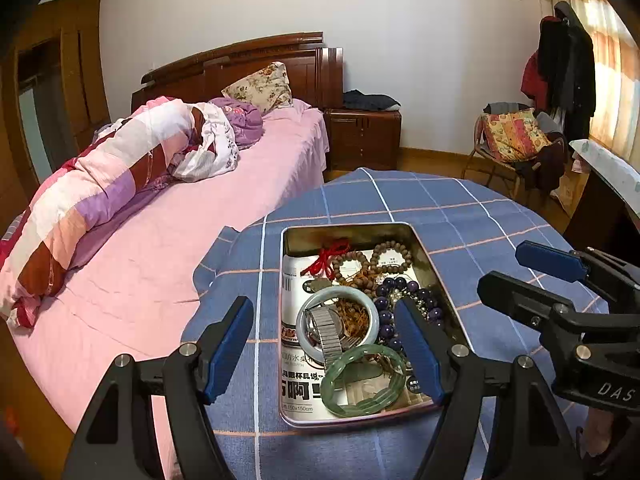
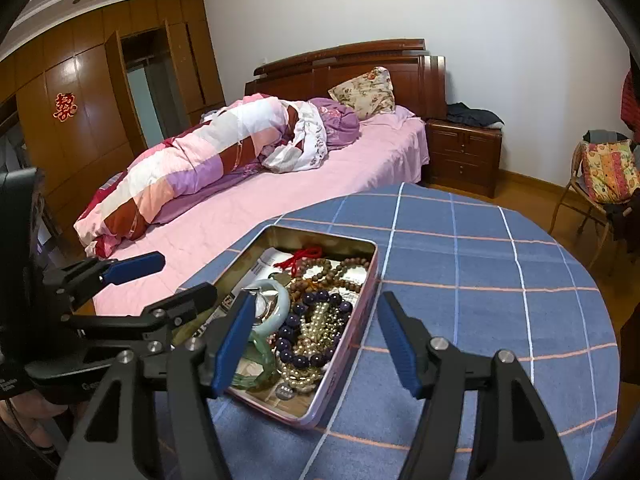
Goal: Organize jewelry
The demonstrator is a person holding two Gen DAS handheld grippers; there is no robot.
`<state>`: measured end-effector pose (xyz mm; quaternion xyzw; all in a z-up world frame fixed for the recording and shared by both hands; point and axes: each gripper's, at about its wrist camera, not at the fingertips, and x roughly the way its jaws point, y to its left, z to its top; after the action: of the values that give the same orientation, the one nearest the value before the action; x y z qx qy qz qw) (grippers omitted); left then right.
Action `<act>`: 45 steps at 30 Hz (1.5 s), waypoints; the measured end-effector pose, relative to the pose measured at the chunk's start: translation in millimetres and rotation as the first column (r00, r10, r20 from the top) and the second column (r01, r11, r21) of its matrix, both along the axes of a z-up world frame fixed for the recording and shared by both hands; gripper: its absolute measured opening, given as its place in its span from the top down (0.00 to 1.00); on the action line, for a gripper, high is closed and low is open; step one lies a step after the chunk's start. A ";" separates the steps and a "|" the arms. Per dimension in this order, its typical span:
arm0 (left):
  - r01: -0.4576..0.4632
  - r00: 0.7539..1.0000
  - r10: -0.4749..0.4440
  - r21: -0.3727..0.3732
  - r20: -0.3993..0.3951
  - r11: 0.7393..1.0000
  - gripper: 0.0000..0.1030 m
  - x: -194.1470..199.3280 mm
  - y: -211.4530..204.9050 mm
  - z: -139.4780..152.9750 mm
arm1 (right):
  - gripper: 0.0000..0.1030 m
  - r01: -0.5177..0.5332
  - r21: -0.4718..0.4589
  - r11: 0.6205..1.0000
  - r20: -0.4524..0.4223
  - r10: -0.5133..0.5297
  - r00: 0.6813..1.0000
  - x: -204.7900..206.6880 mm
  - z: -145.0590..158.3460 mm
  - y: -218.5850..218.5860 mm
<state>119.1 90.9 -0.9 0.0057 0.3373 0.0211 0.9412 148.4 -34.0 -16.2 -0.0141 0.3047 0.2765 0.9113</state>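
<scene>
An open metal tin point(image 1: 352, 229) point(image 2: 362, 304) sits on a round table with a blue checked cloth point(image 1: 460, 216) point(image 2: 480, 264). It holds a green jade bangle point(image 1: 362, 380) point(image 2: 256, 364), a pale bangle point(image 1: 338, 294) point(image 2: 276, 300), a metal watch point(image 1: 326, 330), purple beads point(image 1: 404, 300) point(image 2: 304, 332), wooden beads point(image 1: 376, 262) point(image 2: 340, 268), clear yellowish beads point(image 2: 316, 332) and a red cord point(image 1: 330, 258) point(image 2: 300, 258). My left gripper point(image 1: 324, 344) is open above the tin's near end. My right gripper point(image 2: 316, 340) is open over the tin's right rim; it also shows in the left wrist view point(image 1: 516, 272).
A bed with a pink sheet point(image 1: 160, 240) point(image 2: 280, 196) and a rolled quilt point(image 1: 100, 192) adjoins the table's left side. A wooden nightstand point(image 1: 362, 136) and a chair piled with clothes point(image 1: 516, 140) stand beyond. A desk edge point(image 1: 608, 168) is at far right.
</scene>
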 end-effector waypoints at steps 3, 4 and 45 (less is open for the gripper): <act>-0.005 1.000 0.005 -0.002 0.004 1.000 0.29 0.3 0.6 1.0 | 0.34 0.004 0.004 1.000 -0.002 -0.004 1.000 0.8 -0.8 -0.1; -0.005 1.000 0.005 -0.002 0.004 1.000 0.29 0.0 0.8 1.1 | 0.34 0.004 0.004 1.000 -0.001 -0.004 1.000 0.7 -0.9 -0.1; -0.037 0.999 0.037 -0.008 -0.005 0.999 0.29 0.8 12.4 -1.4 | 0.31 -0.004 0.004 1.000 -0.015 0.004 1.000 -2.8 -10.7 0.3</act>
<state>119.8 103.2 -2.3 -0.0044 0.3397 0.0372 0.9398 145.6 -33.7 -26.9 -0.0106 0.3111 0.2789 0.9085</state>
